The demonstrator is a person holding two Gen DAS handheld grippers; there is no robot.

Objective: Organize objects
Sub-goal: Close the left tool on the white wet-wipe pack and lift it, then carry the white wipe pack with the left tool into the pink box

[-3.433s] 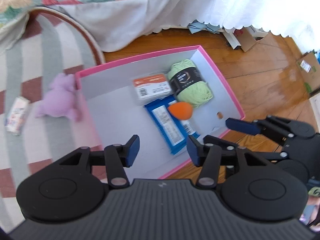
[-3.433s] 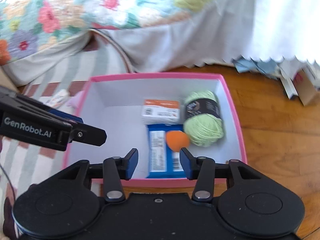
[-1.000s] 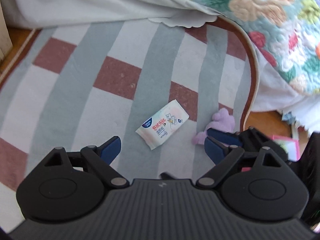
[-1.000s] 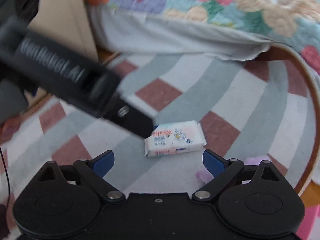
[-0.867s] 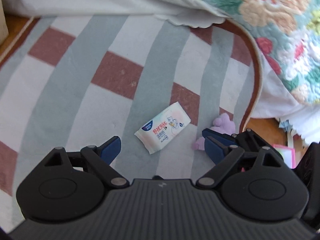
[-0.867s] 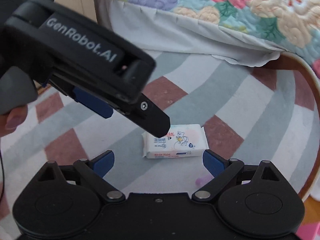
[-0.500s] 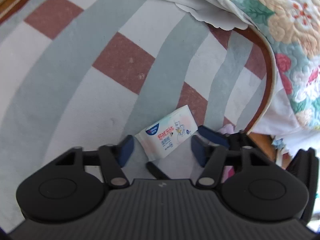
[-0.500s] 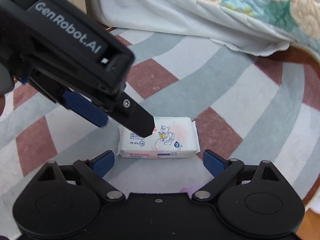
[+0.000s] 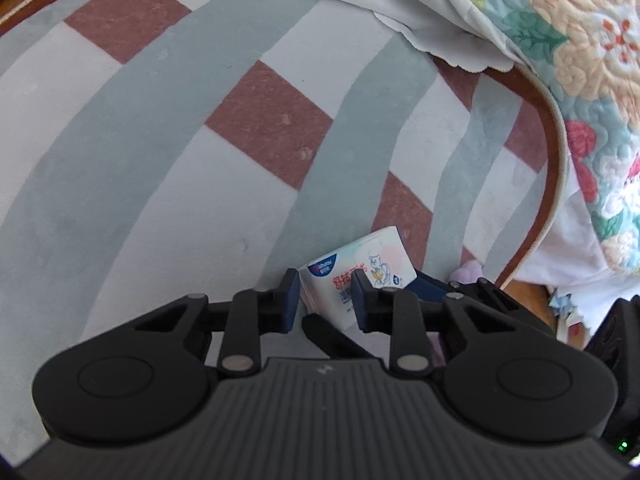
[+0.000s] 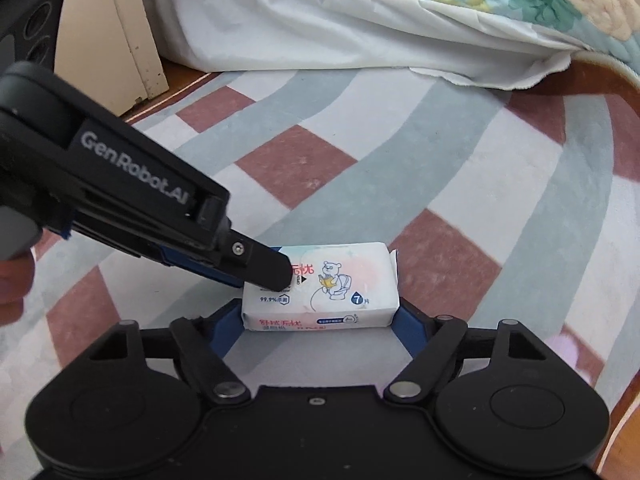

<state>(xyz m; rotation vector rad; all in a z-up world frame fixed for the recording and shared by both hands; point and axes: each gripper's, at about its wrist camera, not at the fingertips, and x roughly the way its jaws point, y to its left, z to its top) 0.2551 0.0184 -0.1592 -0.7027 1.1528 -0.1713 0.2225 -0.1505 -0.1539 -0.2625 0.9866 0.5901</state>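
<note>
A white wipes pack [image 10: 340, 280] with a bear print lies on the striped rug [image 10: 460, 184]. My left gripper [image 9: 326, 292] comes in from the left; its jaws are closing and pinch the pack's [image 9: 360, 268] left end, with the upper finger [image 10: 260, 264] on the pack's top. My right gripper [image 10: 320, 320] spans the pack lengthwise. Its jaws are closing too, and a blue pad [image 10: 230, 322] touches each short end. A purple plush toy [image 10: 568, 344] lies on the rug to the right, away from both grippers.
A floral quilt [image 9: 580, 40] and white bed skirt [image 10: 300, 28] hang over the rug's far side. Cream furniture [image 10: 120, 40] stands at the back left on wood floor. A person's hand [image 10: 12, 276] holds the left gripper. The rug's brown border [image 9: 552, 168] curves at the right.
Both grippers sank toward the wipes pack. The left jaws narrowed from wide apart onto the pack's end. The right jaws drew in until their pads met the pack's two ends.
</note>
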